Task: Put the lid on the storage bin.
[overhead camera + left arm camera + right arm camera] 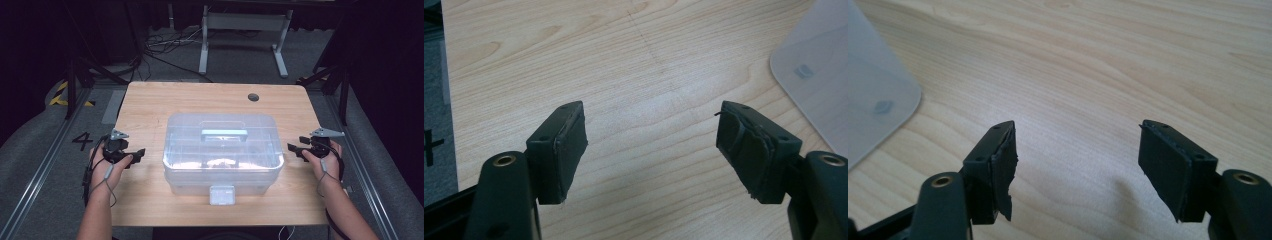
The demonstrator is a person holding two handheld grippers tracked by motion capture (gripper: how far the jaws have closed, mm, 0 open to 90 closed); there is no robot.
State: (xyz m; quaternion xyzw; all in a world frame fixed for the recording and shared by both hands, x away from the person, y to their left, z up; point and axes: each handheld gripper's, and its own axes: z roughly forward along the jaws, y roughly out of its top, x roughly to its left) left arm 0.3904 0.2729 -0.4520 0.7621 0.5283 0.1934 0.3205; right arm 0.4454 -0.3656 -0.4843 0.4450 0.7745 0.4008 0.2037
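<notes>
Box (222, 150) sat mid-tabletop (150, 100), lid latched; left hand-held gripper (136, 154) at nine o'clock and right hand-held gripper (296, 150) at three waited agape, empty, seemingly flanking it for a two-sided grab.

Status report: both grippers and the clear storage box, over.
Left gripper open, empty. Right gripper open, empty. Lidded clear storage box between them, untouched. Nothing in the way.

A recording lab: black curtains (30, 60) around a lone wooden table (150, 100), floor cables (165, 45), hazard tape (62, 95) (yellow-black) and floor rails (45, 165).
</notes>
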